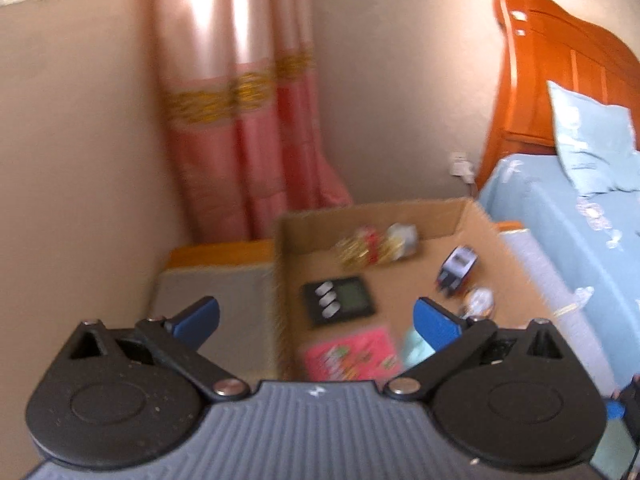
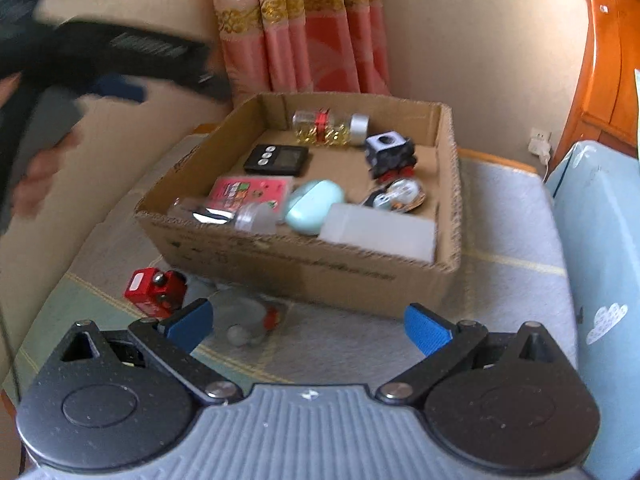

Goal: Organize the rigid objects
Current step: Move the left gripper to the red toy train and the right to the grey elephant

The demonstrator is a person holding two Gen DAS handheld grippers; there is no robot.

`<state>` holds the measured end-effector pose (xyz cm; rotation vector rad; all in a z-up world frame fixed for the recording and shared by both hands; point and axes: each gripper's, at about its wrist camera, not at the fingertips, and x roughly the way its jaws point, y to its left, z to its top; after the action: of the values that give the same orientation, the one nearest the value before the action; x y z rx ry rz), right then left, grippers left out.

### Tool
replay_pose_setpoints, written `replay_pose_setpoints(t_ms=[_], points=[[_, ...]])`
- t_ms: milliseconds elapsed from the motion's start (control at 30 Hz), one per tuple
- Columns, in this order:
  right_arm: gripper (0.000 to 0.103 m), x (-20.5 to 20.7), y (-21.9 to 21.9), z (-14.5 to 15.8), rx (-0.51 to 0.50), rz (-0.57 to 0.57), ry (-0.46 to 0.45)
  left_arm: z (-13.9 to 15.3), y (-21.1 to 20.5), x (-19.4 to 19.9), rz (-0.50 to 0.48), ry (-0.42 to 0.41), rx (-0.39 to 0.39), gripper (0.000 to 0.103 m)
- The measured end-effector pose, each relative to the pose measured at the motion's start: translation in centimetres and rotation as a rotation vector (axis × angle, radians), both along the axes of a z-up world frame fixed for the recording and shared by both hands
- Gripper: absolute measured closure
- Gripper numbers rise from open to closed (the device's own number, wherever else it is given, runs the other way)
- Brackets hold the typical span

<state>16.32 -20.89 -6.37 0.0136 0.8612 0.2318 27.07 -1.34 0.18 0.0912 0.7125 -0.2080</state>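
My left gripper (image 1: 316, 320) and right gripper (image 2: 308, 326) both stood with jaws wide, holding nothing. The cardboard box (image 2: 320, 268) held a black timer (image 2: 277, 159), a mint case (image 2: 315, 206) and others (blurred). A red toy (image 2: 156, 291) lay outside, just beside its front wall.

Box wall (image 2: 304, 260) hides the white container's (image 2: 380, 232) base.

Gaping left gripper (image 1: 316, 322) above blurred, perhaps cardboard box (image 1: 460, 210)

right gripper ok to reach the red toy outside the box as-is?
Probably yes. The right gripper is open and empty; the red toy lies on the mat before the cardboard box, nothing between.
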Motion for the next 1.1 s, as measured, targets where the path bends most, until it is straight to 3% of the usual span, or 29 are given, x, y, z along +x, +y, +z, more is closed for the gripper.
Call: replay_pose_setpoints(t_ms=[100, 267, 433, 567, 833, 1100], points=[[0.000, -0.3, 1.0, -0.5, -0.006, -0.018, -0.011, -1.3, 1.8, -3.0, 0.028, 0.003, 0.033, 0.001], [0.000, -1.1, 2.0, -1.6, 0.014, -0.044, -0.019, -3.5, 4.8, -7.8, 0.120, 0.005, 0.014, 0.001], [0.000, -1.0, 3.6, -2.4, 0.035, -0.048, -0.012, -5.1, 5.5, -10.8, 0.160, -0.018, 0.071, 0.001], [0.000, -0.7, 5.0, -3.1, 0.022, -0.057, -0.013, -5.9, 6.5, -11.9, 0.173, -0.019, 0.080, 0.001], [0.000, 1.3, 6.1, -4.7, 0.004, -0.107, 0.011, -6.8, 8.3, -12.8, 0.194, -0.009, 0.016, 0.001], [0.000, 0.4, 3.6, -4.9, -0.014, -0.173, 0.014, -6.9, 7.5, -12.5, 0.163, -0.007, -0.011, 0.001]])
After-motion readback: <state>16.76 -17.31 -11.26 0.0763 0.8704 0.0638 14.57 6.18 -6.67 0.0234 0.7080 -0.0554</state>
